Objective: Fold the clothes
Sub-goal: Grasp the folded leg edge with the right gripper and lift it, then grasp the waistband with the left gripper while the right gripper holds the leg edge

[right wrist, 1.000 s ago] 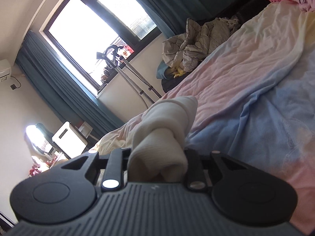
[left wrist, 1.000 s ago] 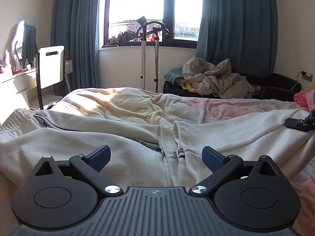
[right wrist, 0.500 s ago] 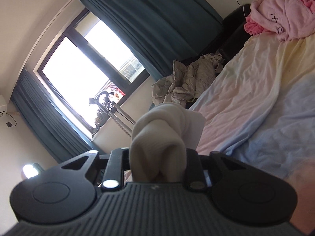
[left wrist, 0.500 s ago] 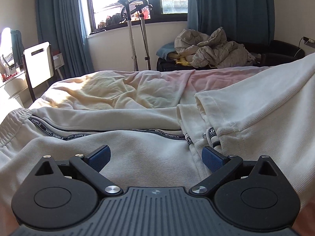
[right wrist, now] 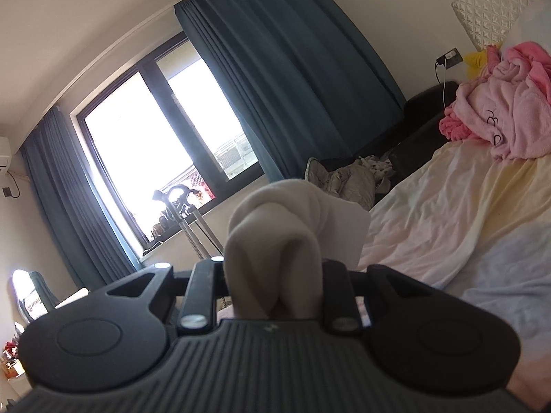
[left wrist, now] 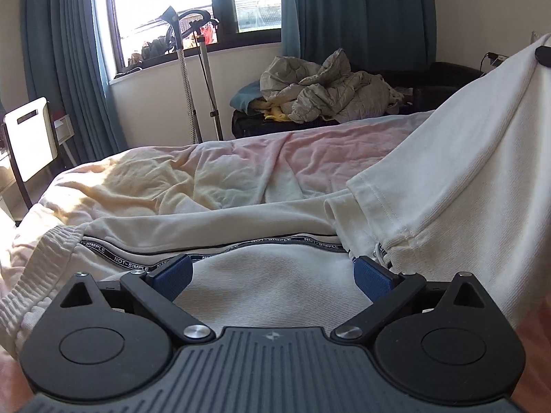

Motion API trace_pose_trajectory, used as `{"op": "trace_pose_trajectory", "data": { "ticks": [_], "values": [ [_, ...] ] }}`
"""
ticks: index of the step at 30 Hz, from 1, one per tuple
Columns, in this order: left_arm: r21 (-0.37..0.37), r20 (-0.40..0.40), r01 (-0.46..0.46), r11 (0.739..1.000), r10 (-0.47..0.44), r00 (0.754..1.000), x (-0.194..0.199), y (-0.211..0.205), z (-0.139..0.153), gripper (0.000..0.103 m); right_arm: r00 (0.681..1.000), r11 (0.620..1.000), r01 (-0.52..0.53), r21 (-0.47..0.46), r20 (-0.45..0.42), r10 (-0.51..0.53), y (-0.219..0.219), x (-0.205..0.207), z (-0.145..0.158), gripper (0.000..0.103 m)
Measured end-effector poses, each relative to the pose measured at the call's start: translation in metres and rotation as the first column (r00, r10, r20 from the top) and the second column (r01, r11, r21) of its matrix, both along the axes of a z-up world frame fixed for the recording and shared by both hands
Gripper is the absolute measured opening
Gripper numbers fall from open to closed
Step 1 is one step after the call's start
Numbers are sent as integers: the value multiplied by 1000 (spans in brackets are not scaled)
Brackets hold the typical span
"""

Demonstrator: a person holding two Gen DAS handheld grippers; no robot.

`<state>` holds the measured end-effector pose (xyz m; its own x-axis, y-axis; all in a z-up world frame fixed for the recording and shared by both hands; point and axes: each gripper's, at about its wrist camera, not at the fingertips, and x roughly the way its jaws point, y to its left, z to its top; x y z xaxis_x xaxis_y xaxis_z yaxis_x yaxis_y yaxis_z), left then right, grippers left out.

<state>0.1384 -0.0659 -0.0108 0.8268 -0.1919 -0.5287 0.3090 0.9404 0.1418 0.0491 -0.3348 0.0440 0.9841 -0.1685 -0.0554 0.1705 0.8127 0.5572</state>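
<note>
Cream trousers (left wrist: 261, 285) spread across the bed (left wrist: 241, 158), waistband toward the white chair (left wrist: 31, 137), printed side tape running along the near leg. Far leg end now lifted clear of the bed, rising as a taut sheet (left wrist: 458, 158) to the upper corner away from the chair.

Right gripper (right wrist: 272, 275): fingers narrow, clamped on a thick bunch of the cream cloth (right wrist: 275, 241), the bunch filling the gap between them. Grip unchanged against both earlier right wrist views. Pointing about level toward the window (right wrist: 155, 158).

Left gripper (left wrist: 272, 275): blue pads (left wrist: 172, 272) wide apart, nothing between them, poised just above the trousers near the tape. Contact with the cloth not determinable.

Change noted: a second ago, trouser leg flat on the bed with the right gripper low at the edge away from the chair; half a second ago, leg partly raised; now higher and steeper. Right wrist view swung upward from bed surface to window and curtain (right wrist: 292, 79). Left wrist view shifted sideways over the trousers.

Assessment: first fold under way, leg end being carried back over the trousers toward the waistband. Fold not yet laid. Left gripper apparently placed to pin or guide the crease.
</note>
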Motion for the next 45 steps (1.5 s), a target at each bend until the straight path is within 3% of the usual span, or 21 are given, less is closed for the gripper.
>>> {"op": "trace_pose_trajectory", "data": {
  "ticks": [4,10,14,16,19,23,26,29,31,32,34,37,40,43,45],
  "values": [
    [18,16,-41,999,41,999,-25,53,30,102,1000,995,-10,-96,-10,9,20,8,7,25],
    [-6,100,-100,995,100,990,-52,105,43,103,999,955,6,-297,-35,-17,67,15,17,26],
    [-79,133,-110,991,120,984,-50,137,55,103,999,912,-7,-409,-40,-10,102,20,23,26],
    [-170,161,-149,974,177,971,-48,164,64,103,999,884,-18,-468,-46,-4,125,26,28,26],
    [-299,160,-251,921,307,938,-48,207,73,103,998,834,-53,-550,-50,31,166,39,32,26],
    [-474,136,-335,814,443,886,-58,262,81,103,991,750,-131,-649,-69,113,243,61,20,27],
    [-564,138,-382,732,540,831,-71,292,85,103,976,677,-213,-705,-117,186,305,76,-7,27],
    [-539,172,-465,702,632,756,-85,297,85,103,935,589,-353,-727,-249,253,368,91,-50,27],
    [-487,235,-479,731,637,734,-90,291,85,103,889,525,-458,-717,-358,287,409,100,-82,27],
    [-472,254,-480,740,635,729,-91,289,85,103,881,500,-474,-725,-384,278,423,101,-97,27],
    [-504,223,-453,736,617,755,-88,290,82,103,881,463,-472,-750,-399,253,442,99,-119,28],
    [-513,183,-438,739,592,785,-79,289,77,103,892,466,-451,-762,-370,259,441,94,-121,29],
    [-503,152,-415,758,550,821,-69,285,72,103,866,431,-494,-755,-380,326,427,91,-113,34],
    [-473,114,-372,799,474,873,-61,278,64,103,799,354,-578,-736,-421,430,404,78,-103,38],
    [-439,100,-336,833,418,903,-55,270,58,103,720,303,-648,-699,-433,543,378,61,-89,51]
  ]
}}
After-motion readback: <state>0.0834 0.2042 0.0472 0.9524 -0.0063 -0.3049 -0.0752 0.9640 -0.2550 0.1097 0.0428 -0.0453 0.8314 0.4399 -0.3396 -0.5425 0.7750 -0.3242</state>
